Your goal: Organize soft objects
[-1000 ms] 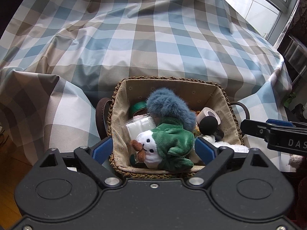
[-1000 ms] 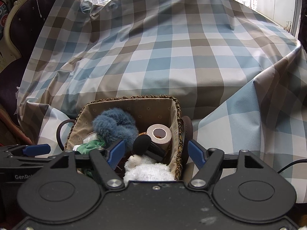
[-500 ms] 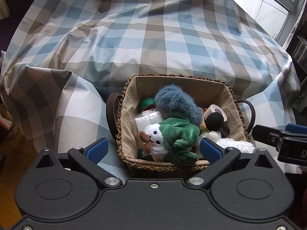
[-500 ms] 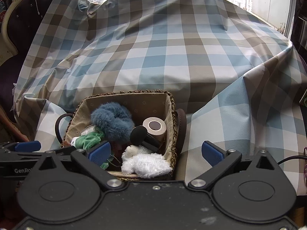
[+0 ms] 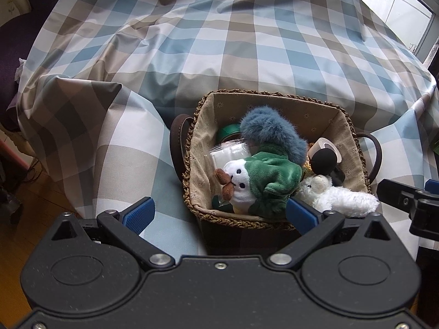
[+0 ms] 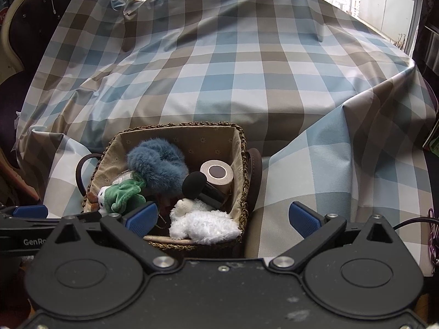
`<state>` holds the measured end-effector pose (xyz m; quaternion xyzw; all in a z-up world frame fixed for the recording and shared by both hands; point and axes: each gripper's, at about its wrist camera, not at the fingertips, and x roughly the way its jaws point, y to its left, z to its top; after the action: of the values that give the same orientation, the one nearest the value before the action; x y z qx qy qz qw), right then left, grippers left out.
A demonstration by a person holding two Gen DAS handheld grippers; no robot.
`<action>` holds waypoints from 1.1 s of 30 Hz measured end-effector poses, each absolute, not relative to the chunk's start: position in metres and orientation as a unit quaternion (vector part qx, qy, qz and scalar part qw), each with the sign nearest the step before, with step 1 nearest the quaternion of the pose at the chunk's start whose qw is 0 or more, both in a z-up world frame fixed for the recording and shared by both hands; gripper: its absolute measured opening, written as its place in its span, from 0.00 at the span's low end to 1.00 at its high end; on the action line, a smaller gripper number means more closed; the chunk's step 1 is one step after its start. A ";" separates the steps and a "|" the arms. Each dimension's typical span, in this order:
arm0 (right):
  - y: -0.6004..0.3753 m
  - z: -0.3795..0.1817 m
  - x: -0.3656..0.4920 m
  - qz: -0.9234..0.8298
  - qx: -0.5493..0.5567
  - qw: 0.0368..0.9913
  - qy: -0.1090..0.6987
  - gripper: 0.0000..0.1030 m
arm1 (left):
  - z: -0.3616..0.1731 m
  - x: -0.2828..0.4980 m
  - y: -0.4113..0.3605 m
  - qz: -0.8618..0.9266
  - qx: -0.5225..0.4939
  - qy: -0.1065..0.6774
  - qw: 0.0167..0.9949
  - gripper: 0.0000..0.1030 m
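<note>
A woven basket [image 5: 274, 96] with a beige lining sits at the near edge of the plaid-covered table. Inside lie a blue fluffy piece [image 5: 271, 134], a white plush in a green hood [image 5: 263, 175] and a white fluffy plush [image 5: 337, 197] draped over the front right corner. My left gripper [image 5: 219, 215] hovers open just in front of the basket's near rim, holding nothing. My right gripper [image 6: 222, 218] is open too, with the white fluffy plush [image 6: 203, 222] lying loose between its fingers. The basket's back rim [image 6: 178, 125], the blue piece [image 6: 156, 161] and the hooded plush [image 6: 120, 194] also show there.
The basket also holds a black foam-tipped microphone [image 6: 194, 185], a beige tape roll [image 6: 216, 171], a green roll [image 5: 229, 133] and a clear jar [image 5: 230, 153]. Plaid cloth [image 5: 219, 41] covers the table beyond. A padded chair [image 6: 22, 27] stands far left and wooden floor [image 5: 33, 192] lies lower left.
Both grippers' jaws have spread wider, the right one much more. Both views have drawn back a little from the basket, which sits further right in the left wrist view.
</note>
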<state>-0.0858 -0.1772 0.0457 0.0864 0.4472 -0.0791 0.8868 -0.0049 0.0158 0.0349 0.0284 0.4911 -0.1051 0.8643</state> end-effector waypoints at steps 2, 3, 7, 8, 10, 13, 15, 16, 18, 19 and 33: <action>-0.177 0.044 -0.086 -0.081 0.087 0.885 0.450 1.00 | 0.034 -0.005 0.015 -0.104 0.033 0.491 0.864 0.96; -0.177 0.044 -0.085 -0.082 0.087 0.884 0.452 1.00 | 0.035 -0.006 0.014 -0.103 0.036 0.490 0.865 0.96; -0.178 0.041 -0.084 -0.084 0.090 0.880 0.459 1.00 | 0.035 -0.007 0.012 -0.104 0.045 0.487 0.866 0.96; -0.178 0.040 -0.084 -0.084 0.090 0.879 0.460 1.00 | 0.034 -0.007 0.012 -0.105 0.046 0.488 0.865 0.96; -0.178 0.039 -0.084 -0.083 0.091 0.878 0.462 1.00 | 0.033 -0.007 0.011 -0.107 0.047 0.490 0.864 0.96; -0.178 0.038 -0.084 -0.082 0.092 0.877 0.464 1.00 | 0.032 -0.007 0.011 -0.107 0.049 0.492 0.863 0.96; -0.178 0.037 -0.083 -0.081 0.094 0.876 0.466 1.00 | 0.032 -0.007 0.011 -0.108 0.049 0.493 0.862 0.96; -0.178 0.036 -0.083 -0.081 0.095 0.876 0.467 1.00 | 0.031 -0.007 0.011 -0.108 0.049 0.493 0.862 0.96; -0.178 0.035 -0.083 -0.080 0.096 0.874 0.469 1.00 | 0.030 -0.006 0.011 -0.107 0.048 0.495 0.861 0.96; -0.178 0.035 -0.082 -0.080 0.096 0.874 0.470 1.00 | 0.030 -0.006 0.011 -0.107 0.048 0.495 0.861 0.96; -0.178 0.031 -0.081 -0.078 0.102 0.870 0.476 1.00 | 0.028 -0.006 0.011 -0.108 0.049 0.498 0.859 0.96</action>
<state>-0.0814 -0.1775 0.0310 0.1019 0.4756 -0.0784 0.8702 -0.0062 0.0109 0.0285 0.0494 0.4977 -0.1083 0.8592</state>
